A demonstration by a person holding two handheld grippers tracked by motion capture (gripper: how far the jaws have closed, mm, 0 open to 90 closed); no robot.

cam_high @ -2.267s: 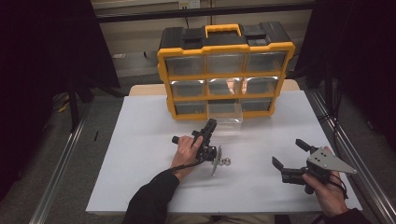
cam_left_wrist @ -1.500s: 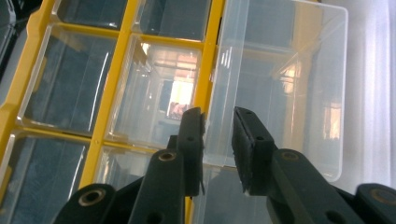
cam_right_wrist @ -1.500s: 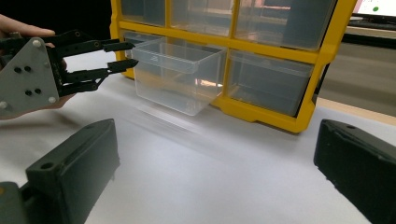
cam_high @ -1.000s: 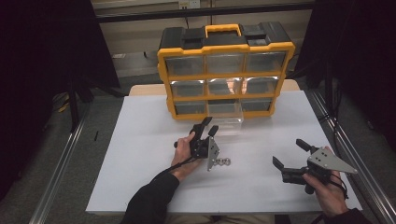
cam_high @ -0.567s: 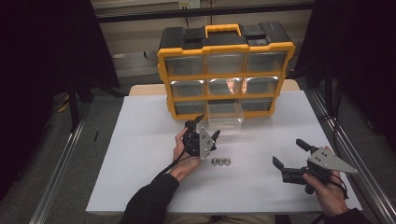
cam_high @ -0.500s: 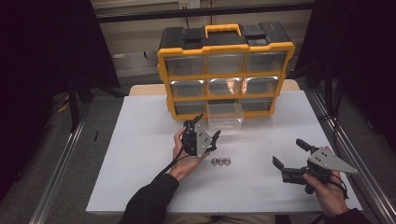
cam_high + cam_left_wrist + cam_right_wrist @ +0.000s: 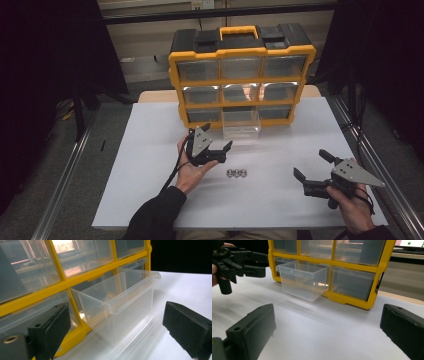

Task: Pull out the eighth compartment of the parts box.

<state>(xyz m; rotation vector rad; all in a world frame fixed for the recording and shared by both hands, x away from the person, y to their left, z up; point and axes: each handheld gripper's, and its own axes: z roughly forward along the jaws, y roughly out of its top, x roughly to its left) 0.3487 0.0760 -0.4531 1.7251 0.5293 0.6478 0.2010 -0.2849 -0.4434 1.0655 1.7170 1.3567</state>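
left gripper [image 7: 216, 150] is held wide open and empty, aimed at the pulled-out drawer [image 7: 241, 126] just ahead, nuts [image 7: 237, 173] lying nearer it. right gripper [image 7: 311, 170] is noted open, empty, well apart.

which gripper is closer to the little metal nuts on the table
Left. The left gripper hangs just up and left of the nuts, jaws open. The right gripper sits well off to their right, also open.
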